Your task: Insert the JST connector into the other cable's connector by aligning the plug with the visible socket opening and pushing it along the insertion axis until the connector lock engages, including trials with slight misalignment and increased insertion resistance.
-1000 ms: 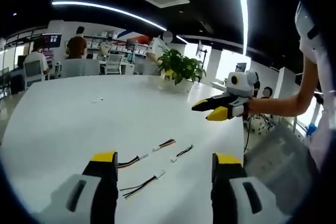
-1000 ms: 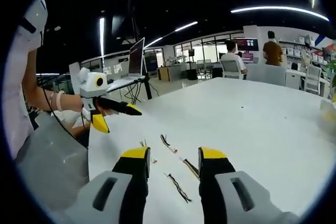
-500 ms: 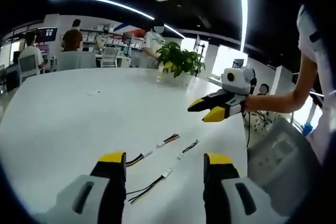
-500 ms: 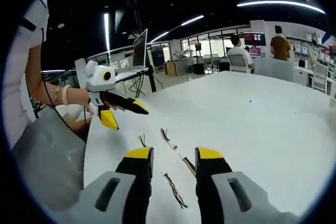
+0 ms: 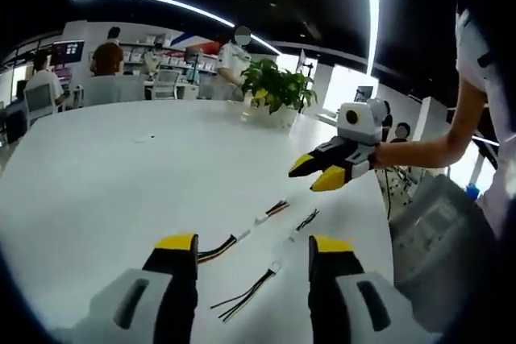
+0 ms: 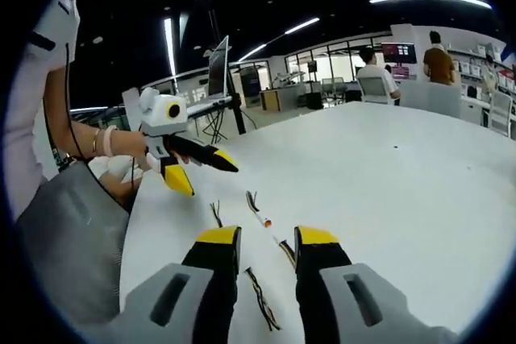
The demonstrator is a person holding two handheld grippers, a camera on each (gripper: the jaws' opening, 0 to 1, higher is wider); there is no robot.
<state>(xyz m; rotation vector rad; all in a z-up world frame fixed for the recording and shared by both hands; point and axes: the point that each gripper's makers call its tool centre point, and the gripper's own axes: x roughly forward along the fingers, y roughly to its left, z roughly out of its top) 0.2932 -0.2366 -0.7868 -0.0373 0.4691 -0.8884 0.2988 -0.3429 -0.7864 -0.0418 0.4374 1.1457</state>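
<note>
Both grippers lower and closer over cables, jaws narrower.
Left gripper (image 5: 251, 251) and right gripper (image 6: 268, 239) empty, jaws apart, each straddling JST cables (image 5: 242, 238) lying loose on white desk (image 5: 121, 175); likely lining up pickups. Open desk beyond; near edge close.

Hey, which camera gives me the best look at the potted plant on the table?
The left gripper view: the potted plant stands whole at the far edge of the white table, leaves and pot clear, beyond the right gripper. In the right gripper view I cannot make the plant out.
</note>
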